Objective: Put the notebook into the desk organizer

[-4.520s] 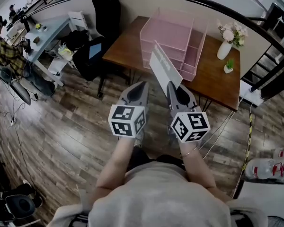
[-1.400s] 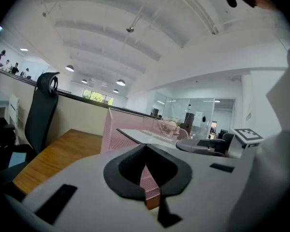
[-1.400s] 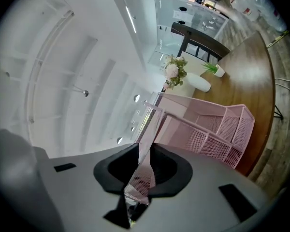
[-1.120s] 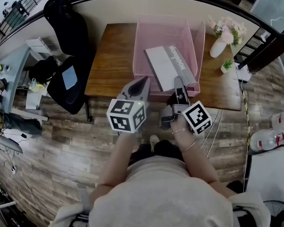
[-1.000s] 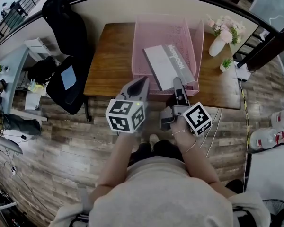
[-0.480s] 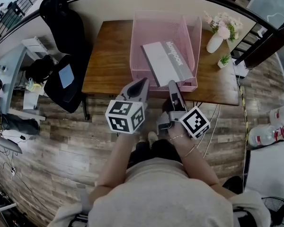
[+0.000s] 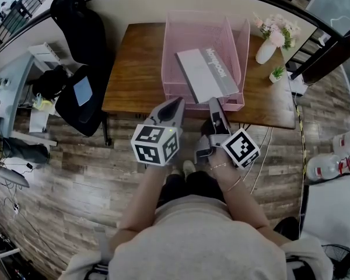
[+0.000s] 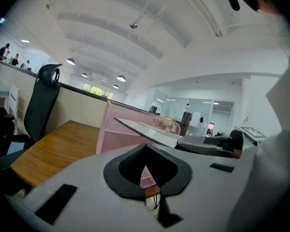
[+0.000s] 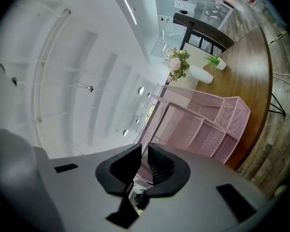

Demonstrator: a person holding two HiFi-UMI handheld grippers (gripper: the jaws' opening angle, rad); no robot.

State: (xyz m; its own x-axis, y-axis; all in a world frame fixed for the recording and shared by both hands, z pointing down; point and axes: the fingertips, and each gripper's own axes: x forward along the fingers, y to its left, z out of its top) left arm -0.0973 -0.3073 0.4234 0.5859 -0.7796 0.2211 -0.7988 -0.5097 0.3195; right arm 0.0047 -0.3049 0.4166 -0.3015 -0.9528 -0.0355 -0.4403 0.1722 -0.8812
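Observation:
The grey notebook (image 7: 207, 73) lies flat and slightly askew on top of the pink mesh desk organizer (image 7: 181, 25), its near corner jutting over the front rim. Both grippers hang short of the desk edge, clear of it. My left gripper (image 7: 176, 102) is shut and empty. My right gripper (image 7: 213, 102) has its jaws closing to a narrow gap with nothing between them. The left gripper view shows the notebook (image 8: 145, 128) as a thin slab across the organizer (image 8: 121, 139), beyond my left gripper (image 8: 146, 170). My right gripper (image 9: 144, 156) looks past the organizer (image 9: 208, 129).
The organizer stands on a wooden desk (image 7: 134, 69). A white vase of flowers (image 7: 265, 48) and a small potted plant (image 7: 277, 73) sit at its right end. A black office chair (image 7: 81, 28) stands left of the desk. Water bottles (image 7: 338, 162) lie on the floor at right.
The notebook, earlier held up in my right gripper, now rests on the organizer. Over the last second my right gripper drew back slightly and its jaws narrowed. The left gripper barely moved.

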